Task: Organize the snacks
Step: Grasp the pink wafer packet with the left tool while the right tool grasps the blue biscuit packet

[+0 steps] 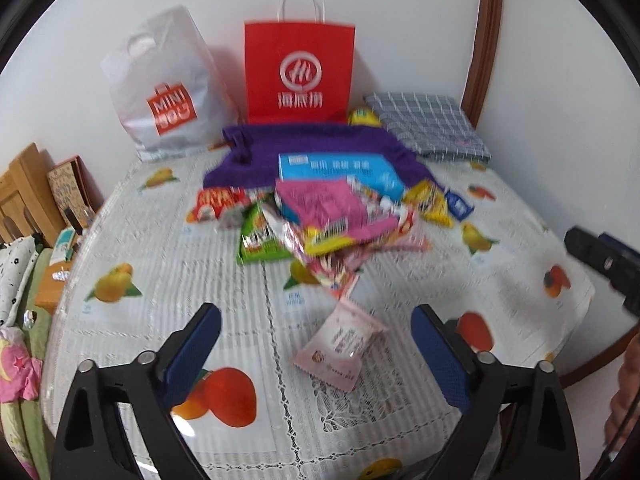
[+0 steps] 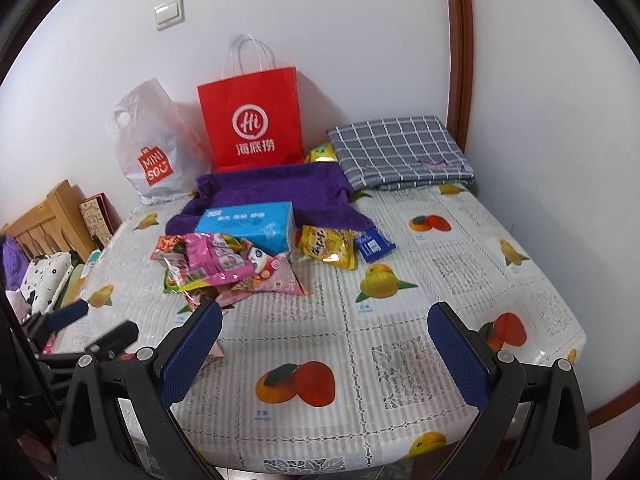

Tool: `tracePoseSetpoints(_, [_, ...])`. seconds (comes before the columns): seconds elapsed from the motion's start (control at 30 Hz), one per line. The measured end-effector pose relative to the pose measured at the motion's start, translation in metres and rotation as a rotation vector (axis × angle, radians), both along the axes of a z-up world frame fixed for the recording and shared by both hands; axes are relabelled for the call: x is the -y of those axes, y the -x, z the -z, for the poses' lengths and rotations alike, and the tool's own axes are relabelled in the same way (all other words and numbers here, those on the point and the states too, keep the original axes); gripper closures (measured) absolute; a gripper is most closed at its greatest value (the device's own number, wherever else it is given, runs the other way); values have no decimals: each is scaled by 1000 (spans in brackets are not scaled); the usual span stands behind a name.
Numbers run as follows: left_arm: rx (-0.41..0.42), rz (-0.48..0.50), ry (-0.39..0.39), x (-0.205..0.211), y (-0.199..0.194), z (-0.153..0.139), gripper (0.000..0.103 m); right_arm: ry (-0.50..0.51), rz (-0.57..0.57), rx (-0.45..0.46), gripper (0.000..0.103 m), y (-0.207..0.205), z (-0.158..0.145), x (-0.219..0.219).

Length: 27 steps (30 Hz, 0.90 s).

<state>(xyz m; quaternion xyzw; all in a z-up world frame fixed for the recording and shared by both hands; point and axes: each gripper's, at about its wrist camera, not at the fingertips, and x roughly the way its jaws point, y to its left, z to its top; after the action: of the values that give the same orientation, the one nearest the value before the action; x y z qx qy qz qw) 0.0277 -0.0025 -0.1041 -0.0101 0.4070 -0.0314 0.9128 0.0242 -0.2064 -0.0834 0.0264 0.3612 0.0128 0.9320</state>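
On the table (image 2: 400, 360) we see, left to right at the wall, a white bag (image 1: 164, 92), a red bag (image 1: 298, 72) and a folded cloth (image 2: 400, 152), with the snack pile (image 1: 320, 216) in front by a blue box (image 2: 248, 226). Our left gripper (image 1: 316, 356) stands wide apart around a pink packet (image 1: 340, 344), pads clear of it. Our right gripper (image 2: 324, 352) gapes over bare tablecloth.

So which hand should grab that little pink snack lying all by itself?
Left, probably. The left gripper is open with the small pink packet lying between its fingers, while the right gripper has only bare tablecloth ahead.
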Motion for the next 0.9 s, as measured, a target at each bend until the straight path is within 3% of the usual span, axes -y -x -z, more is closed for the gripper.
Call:
tracePoseSetpoints(0.13, [-53, 27, -12, 3, -10, 29, 12, -10, 28, -30, 1, -12, 17, 5])
tracePoseSetpoints(0.37, [-139, 85, -20, 10, -27, 67, 29, -41, 60, -58, 4, -29, 41, 16])
tracePoseSetpoints(0.5, [-165, 114, -14, 15, -35, 81, 32, -47, 72, -68, 4, -35, 48, 21])
tracePoseSetpoints(0.63, [-129, 151, -58, 22, -36, 82, 43, -44, 79, -76, 4, -42, 56, 24])
tracePoseSetpoints(0.67, [-122, 157, -63, 23, -37, 81, 53, -46, 79, -78, 4, -43, 57, 25])
tracePoseSetpoints(0.77, [-121, 170, -43, 18, -38, 79, 61, -53, 81, -86, 4, -49, 64, 27])
tracePoseSetpoints(0.9, [-105, 132, -37, 3, -40, 71, 61, -56, 71, -95, 4, -57, 71, 28])
